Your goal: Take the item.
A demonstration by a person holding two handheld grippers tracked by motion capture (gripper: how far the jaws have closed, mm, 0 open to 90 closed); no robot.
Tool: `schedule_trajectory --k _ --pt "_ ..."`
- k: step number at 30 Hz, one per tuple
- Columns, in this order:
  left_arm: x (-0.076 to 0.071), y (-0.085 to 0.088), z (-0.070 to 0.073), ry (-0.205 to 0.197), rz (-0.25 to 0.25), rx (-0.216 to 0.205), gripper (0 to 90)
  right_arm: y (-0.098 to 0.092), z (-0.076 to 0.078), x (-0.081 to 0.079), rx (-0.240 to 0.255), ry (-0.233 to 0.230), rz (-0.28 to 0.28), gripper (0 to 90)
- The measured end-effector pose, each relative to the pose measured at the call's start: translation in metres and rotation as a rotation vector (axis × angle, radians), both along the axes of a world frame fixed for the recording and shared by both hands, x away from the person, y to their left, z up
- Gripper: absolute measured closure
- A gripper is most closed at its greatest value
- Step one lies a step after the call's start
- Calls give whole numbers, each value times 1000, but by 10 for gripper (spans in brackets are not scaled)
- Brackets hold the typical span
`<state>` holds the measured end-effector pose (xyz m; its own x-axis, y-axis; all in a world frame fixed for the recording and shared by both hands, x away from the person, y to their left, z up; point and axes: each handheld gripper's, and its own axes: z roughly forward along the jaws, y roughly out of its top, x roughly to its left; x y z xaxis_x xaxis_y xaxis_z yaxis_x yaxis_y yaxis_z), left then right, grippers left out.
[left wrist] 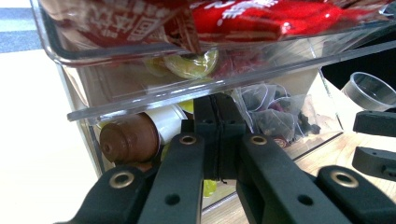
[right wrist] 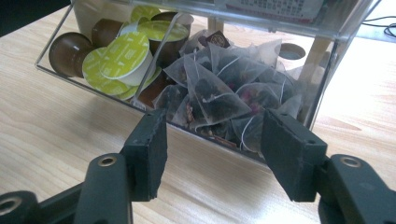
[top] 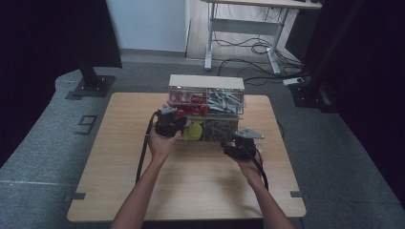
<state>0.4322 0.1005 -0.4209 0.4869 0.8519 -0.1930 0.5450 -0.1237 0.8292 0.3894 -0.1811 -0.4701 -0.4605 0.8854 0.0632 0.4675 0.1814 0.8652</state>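
Note:
A clear two-tier drawer box (top: 206, 83) stands at the table's far middle. Its upper drawer holds red packets (top: 184, 100) (left wrist: 261, 18) and grey packets (top: 224, 101). The lower drawer (right wrist: 93, 88) is tilted out, with yellow-green-lidded capsules (right wrist: 123, 58) (top: 193, 131) on one side and mesh tea bags (right wrist: 224, 88) on the other. My left gripper (top: 168, 121) (left wrist: 217, 107) is shut, its jaws pressed together just under the upper drawer's rim, beside a brown capsule (left wrist: 130, 137). My right gripper (top: 234, 141) (right wrist: 217, 140) stands open in front of the tea-bag side, apart from the drawer.
The wooden table (top: 191, 181) has free room between the box and its near edge. A black stand base (top: 90, 86) sits on the floor at the back left. A desk frame (top: 243, 28) with loose cables stands behind.

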Motion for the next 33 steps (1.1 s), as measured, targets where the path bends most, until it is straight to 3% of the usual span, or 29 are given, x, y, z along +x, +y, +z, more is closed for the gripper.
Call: schedule_trajectory --k 24,33 --pt "1 0 -2 2 4 -3 892 8 -7 19 21 17 13 500" --pt "1 0 -2 3 1 -7 891 15 -1 25 13 26 35 510"
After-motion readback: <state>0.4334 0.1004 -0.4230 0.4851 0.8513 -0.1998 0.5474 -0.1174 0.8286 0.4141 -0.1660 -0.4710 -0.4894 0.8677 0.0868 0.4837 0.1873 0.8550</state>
